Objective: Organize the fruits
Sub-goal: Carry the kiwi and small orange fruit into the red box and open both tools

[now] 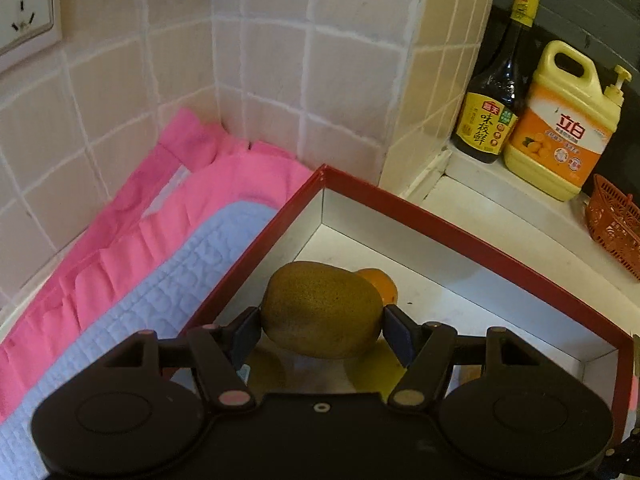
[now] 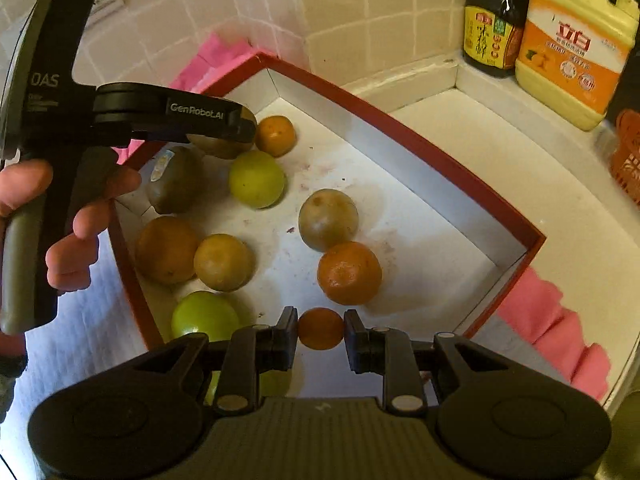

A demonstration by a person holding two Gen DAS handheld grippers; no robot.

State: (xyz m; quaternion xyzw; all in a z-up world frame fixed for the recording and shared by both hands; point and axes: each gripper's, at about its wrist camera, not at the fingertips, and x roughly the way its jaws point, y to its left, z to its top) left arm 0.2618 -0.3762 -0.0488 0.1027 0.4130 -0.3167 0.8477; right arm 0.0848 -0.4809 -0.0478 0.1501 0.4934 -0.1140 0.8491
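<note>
Left wrist view: left gripper (image 1: 322,328) clasps a kiwi (image 1: 322,310) over the red box (image 1: 460,232)'s far corner. Right gripper (image 2: 321,330) pinches a small orange (image 2: 321,328) near its front edge. Both likely await lowering, then release.

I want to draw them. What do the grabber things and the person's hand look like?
Both grabbers are black plastic. The left gripper has dark blue pads, round knobs and pale rivets. The right gripper has a ribbed top. Seen from the side, the left one carries white lettering, "GenRobot.AI" and "DAS". The person's left hand is bare; no sleeve or cables show.
</note>
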